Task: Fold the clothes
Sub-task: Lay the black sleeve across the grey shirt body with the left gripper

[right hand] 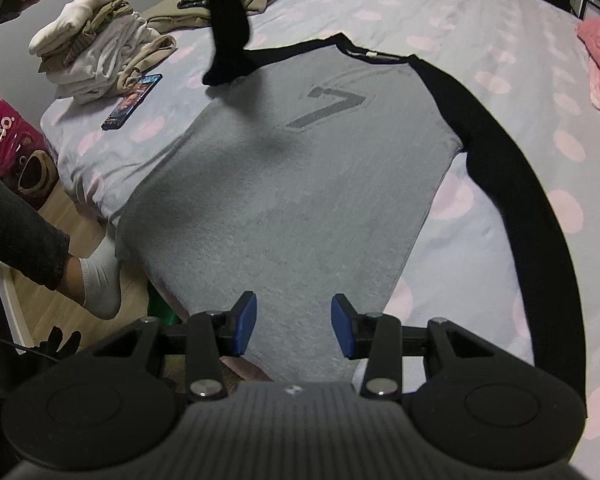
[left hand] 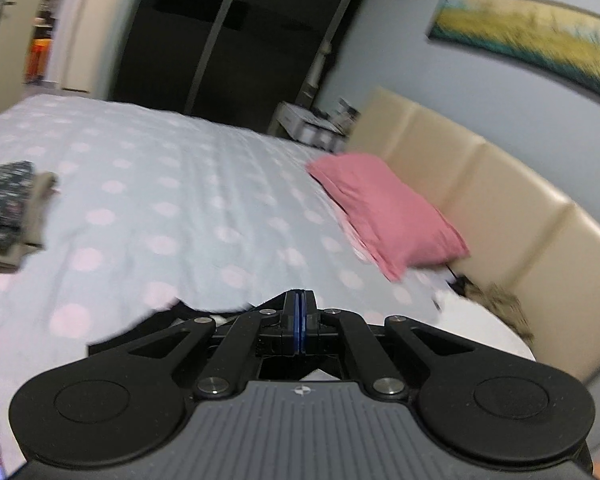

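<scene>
Nearest to me, the right gripper (right hand: pixel 293 327) hung with its blue pads apart and nothing between them, poised over the hem of the grey long-sleeved shirt with black sleeves (right hand: pixel 284 184). That shirt lay face up and spread flat across the pale bedspread with pink dots (right hand: pixel 480 40), one black sleeve (right hand: pixel 516 184) curving down its right side, the other sleeve (right hand: pixel 228 20) lifted off the bed and hanging from above. The left gripper (left hand: pixel 300 308) was clenched tight, dark cloth showing just beneath its tips; I judged it held that raised sleeve, though the grip itself was hidden. A stack of folded pale clothes (right hand: pixel 96 52) and a phone (right hand: pixel 134 100) sat near the bed's corner. The step looked like the first fold, bringing the sleeve across the chest. Next, I thought, the sleeve needed laying flat over the body, then letting go, while the right gripper pinned or took the hem.
</scene>
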{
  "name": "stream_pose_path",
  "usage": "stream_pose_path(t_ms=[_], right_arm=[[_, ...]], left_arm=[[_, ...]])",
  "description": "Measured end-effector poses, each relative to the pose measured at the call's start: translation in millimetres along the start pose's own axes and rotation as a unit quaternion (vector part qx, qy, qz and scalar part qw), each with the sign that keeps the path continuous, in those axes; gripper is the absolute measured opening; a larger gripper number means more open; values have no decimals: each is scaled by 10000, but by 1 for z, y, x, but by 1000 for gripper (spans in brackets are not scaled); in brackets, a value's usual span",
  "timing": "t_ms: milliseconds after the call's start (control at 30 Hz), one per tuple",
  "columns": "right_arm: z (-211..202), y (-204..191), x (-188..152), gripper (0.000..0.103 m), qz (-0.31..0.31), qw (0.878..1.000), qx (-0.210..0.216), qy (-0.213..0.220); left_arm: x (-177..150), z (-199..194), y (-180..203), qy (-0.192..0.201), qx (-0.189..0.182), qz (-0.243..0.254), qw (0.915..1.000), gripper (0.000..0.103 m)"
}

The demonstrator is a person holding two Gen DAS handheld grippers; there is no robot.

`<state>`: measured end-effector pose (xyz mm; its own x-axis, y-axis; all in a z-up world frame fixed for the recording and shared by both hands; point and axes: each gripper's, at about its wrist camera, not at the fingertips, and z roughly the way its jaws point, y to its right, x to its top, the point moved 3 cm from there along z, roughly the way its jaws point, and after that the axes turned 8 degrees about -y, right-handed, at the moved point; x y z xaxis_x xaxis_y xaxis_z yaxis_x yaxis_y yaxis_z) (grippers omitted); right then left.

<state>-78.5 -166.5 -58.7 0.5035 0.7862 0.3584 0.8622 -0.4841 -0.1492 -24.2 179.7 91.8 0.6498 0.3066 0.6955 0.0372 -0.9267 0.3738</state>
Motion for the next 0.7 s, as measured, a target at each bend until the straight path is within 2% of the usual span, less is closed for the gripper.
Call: stream_pose_path(t_ms=[133,267,467,700], right_arm=[[-2,1,-2,45,-90,9998,-154,-29],[-2,2,-5,45,-186,9994,-272,-91],[0,6,-12,45,-226,9989,-368,-185],[6,4,-13,45,-242,9982,-421,-358]], left_arm=[[-18,35,40,-367,-273,274,9986,0],[-47,73,78,-809,-437,633,9938,0],[-105,126,107,-1420,-318,1130,9829,0],[-146,174,129,-1866,-170,1388,9724,0]])
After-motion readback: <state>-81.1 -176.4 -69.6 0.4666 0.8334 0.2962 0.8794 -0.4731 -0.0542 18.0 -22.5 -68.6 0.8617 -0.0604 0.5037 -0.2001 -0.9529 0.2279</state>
